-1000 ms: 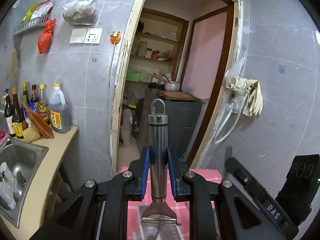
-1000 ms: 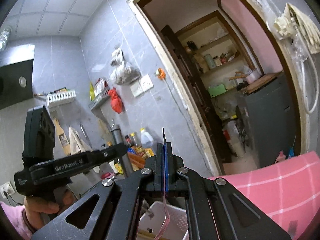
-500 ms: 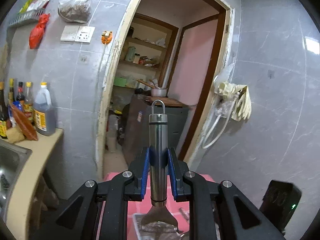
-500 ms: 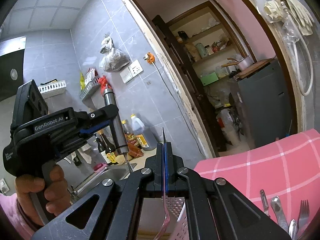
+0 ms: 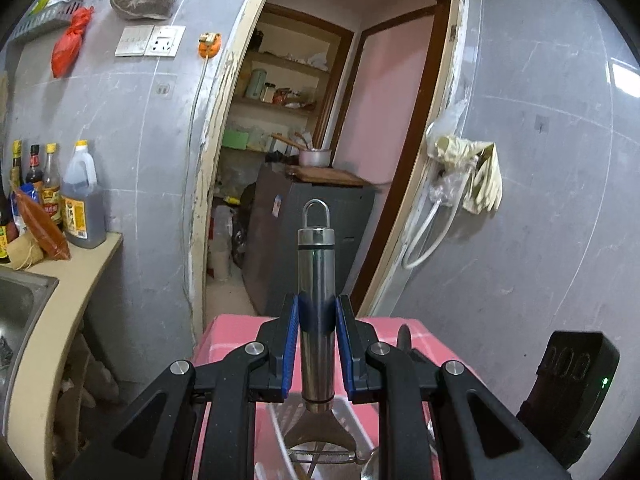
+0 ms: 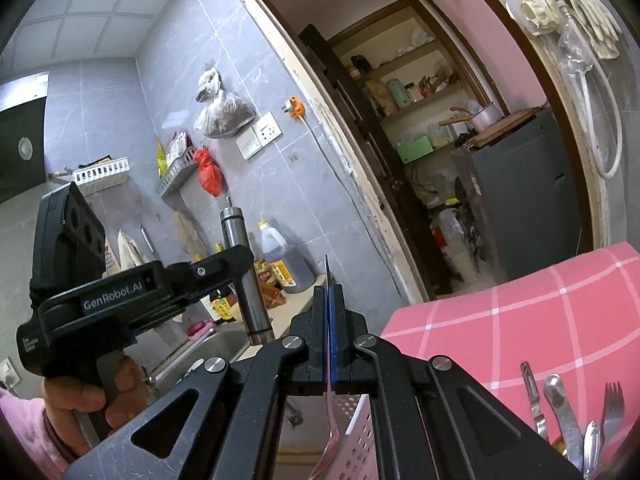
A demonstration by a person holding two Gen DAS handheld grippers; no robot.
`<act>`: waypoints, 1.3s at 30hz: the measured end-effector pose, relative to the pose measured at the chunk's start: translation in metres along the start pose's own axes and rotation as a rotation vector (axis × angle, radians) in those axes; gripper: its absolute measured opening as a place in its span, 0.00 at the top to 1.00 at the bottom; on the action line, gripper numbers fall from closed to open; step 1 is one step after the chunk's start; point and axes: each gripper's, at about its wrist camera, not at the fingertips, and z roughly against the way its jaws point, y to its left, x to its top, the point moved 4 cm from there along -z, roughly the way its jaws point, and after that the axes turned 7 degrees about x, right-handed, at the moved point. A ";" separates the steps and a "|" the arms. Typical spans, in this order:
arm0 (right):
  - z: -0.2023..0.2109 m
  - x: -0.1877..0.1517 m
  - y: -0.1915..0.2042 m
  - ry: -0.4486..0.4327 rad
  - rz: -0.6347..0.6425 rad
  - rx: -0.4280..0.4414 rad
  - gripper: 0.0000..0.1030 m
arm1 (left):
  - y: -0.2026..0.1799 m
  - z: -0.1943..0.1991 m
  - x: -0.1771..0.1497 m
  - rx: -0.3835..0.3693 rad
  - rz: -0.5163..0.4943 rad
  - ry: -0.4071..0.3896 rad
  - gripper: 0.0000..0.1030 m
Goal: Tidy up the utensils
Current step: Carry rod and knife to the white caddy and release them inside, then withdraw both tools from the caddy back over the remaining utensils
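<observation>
My left gripper (image 5: pixel 317 309) is shut on a steel peeler (image 5: pixel 316 264), its blue pads pressing the round handle. The handle's hanging loop points up, and the forked head hangs down over a white slotted basket (image 5: pixel 280 420). The right wrist view shows the same gripper (image 6: pixel 240 266) and peeler (image 6: pixel 245 280) at the left, in a person's hand (image 6: pixel 80 396). My right gripper (image 6: pixel 329 292) is shut on a thin utensil (image 6: pixel 330 436) seen edge-on. Its curved lower end hangs beside the white basket (image 6: pixel 360 428). What kind of utensil it is stays unclear.
A pink checked cloth (image 6: pixel 520 312) covers the table, with several loose utensils (image 6: pixel 560 408) at its near right. A counter with bottles (image 5: pixel 80 208) and a sink (image 5: pixel 16 300) runs along the left. An open doorway (image 5: pixel 304 160) lies ahead.
Both grippers have sunk with their utensils still held. The pink table and white basket show more, and the loose utensils on the cloth have come into the right wrist view.
</observation>
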 end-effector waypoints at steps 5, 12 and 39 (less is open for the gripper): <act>0.000 -0.008 0.000 0.024 0.008 0.004 0.98 | 0.002 0.003 -0.012 0.025 -0.019 0.011 0.83; 0.003 -0.014 0.003 0.066 0.027 0.005 0.97 | 0.005 0.006 -0.025 0.040 -0.030 0.055 0.83; 0.085 0.021 0.005 0.099 0.165 -0.169 0.44 | -0.015 0.059 -0.039 0.145 0.027 -0.026 0.22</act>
